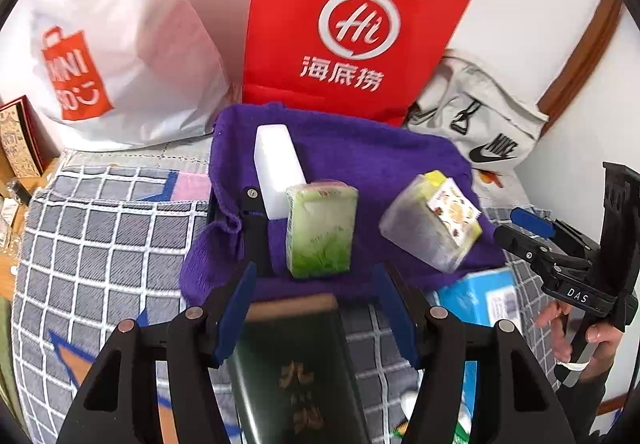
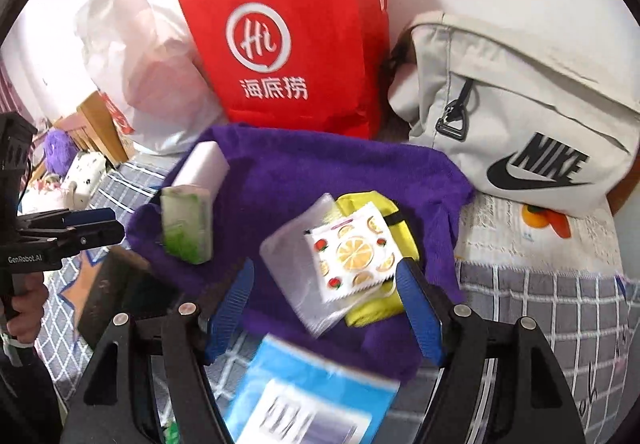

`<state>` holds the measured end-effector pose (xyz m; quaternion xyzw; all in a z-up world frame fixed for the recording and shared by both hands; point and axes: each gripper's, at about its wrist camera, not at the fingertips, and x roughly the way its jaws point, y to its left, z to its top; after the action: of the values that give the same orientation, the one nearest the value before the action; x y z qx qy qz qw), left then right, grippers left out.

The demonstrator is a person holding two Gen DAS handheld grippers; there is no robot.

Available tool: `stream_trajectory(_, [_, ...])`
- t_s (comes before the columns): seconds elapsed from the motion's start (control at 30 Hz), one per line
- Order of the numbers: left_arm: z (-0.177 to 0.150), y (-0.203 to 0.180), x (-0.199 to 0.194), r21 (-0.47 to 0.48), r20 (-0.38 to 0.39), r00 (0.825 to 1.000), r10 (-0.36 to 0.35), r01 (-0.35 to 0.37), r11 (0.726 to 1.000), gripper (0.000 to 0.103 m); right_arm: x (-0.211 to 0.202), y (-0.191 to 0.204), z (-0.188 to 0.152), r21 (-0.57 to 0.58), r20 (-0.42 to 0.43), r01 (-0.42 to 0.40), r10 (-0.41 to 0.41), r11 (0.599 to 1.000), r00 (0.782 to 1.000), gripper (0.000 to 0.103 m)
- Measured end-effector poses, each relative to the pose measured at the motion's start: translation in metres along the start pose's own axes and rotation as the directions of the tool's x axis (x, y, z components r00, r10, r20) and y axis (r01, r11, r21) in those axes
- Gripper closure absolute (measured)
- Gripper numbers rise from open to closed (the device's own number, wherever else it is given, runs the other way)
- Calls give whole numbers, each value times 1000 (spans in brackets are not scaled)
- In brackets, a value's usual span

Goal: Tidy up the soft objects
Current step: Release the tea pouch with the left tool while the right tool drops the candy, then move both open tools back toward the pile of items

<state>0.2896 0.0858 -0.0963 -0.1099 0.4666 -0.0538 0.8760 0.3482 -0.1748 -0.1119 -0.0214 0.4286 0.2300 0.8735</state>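
A purple towel [image 1: 360, 164] [image 2: 320, 172] lies on the checked bedspread. On it stand a white sponge block [image 1: 276, 164] [image 2: 200, 168], a green tissue pack [image 1: 322, 232] [image 2: 188, 224] and a clear packet with fruit print and yellow contents [image 1: 432, 224] [image 2: 340, 264]. My left gripper [image 1: 316, 308] is open just short of the green pack, above a dark box [image 1: 296, 364]. My right gripper [image 2: 328, 304] is open around the near end of the fruit packet; it also shows in the left wrist view [image 1: 520, 232]. My left gripper also shows in the right wrist view [image 2: 100, 224].
A red paper bag [image 1: 352, 16] [image 2: 288, 36], a white Miniso bag [image 1: 120, 44] and a grey Nike bag [image 1: 480, 120] [image 2: 520, 124] stand behind the towel against the wall. A blue-white box [image 1: 480, 300] [image 2: 304, 396] lies at the towel's near edge.
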Motion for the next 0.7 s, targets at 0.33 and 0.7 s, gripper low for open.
stream_trajectory(0.33, [-45,-14,-43,9,33,999,-38,37,999,43,-61,32,-50,6,24,-8,8,1000,1000,30])
stream_trajectory(0.7, [-104,-14,-65,-5,22,999,-35,36,999,43,-98,92,-128,-164,1,-1,2,987,1000,40])
